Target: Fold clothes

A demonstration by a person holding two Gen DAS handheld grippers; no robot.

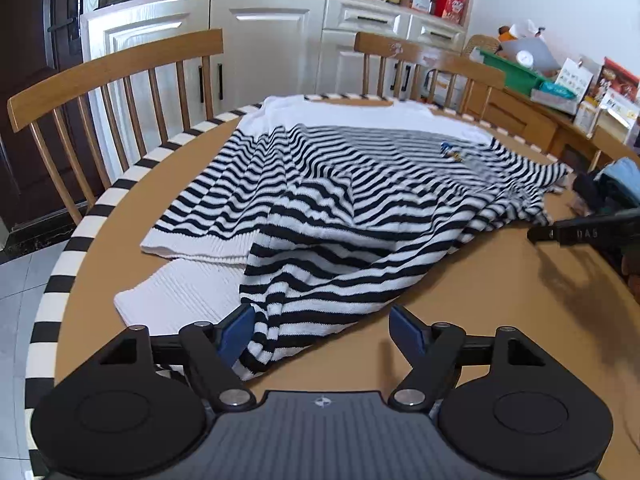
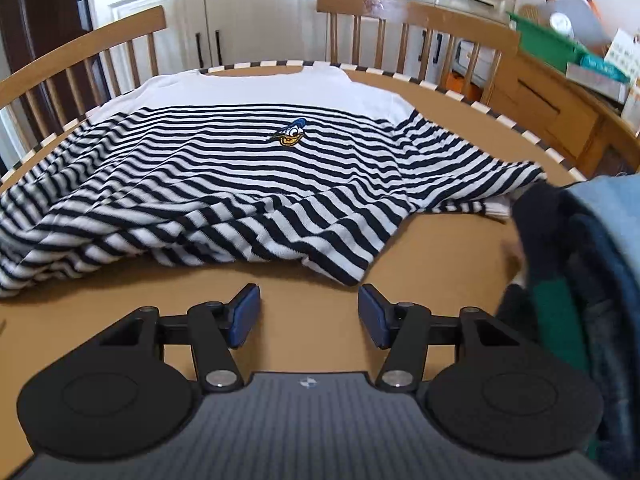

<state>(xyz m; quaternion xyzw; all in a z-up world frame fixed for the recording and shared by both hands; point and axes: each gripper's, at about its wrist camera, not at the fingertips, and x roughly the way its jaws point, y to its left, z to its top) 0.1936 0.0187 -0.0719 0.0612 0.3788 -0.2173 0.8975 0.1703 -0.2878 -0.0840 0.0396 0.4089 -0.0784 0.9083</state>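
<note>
A black-and-white striped sweater (image 1: 340,200) with a white yoke and a duck patch (image 2: 291,133) lies rumpled on the brown table (image 1: 480,300). It also shows in the right wrist view (image 2: 224,184). My left gripper (image 1: 322,330) is open, with the sweater's near hem lying between its blue pads (image 1: 236,332). My right gripper (image 2: 308,314) is open and empty, just short of the sweater's near edge. The right gripper's tip also shows in the left wrist view (image 1: 580,232), at the right.
A pile of dark and blue clothes (image 2: 592,264) sits at the table's right. Wooden chairs (image 1: 112,88) stand behind the table's striped edge (image 1: 72,240). White cabinets (image 1: 260,40) and a cluttered sideboard (image 1: 540,92) lie beyond.
</note>
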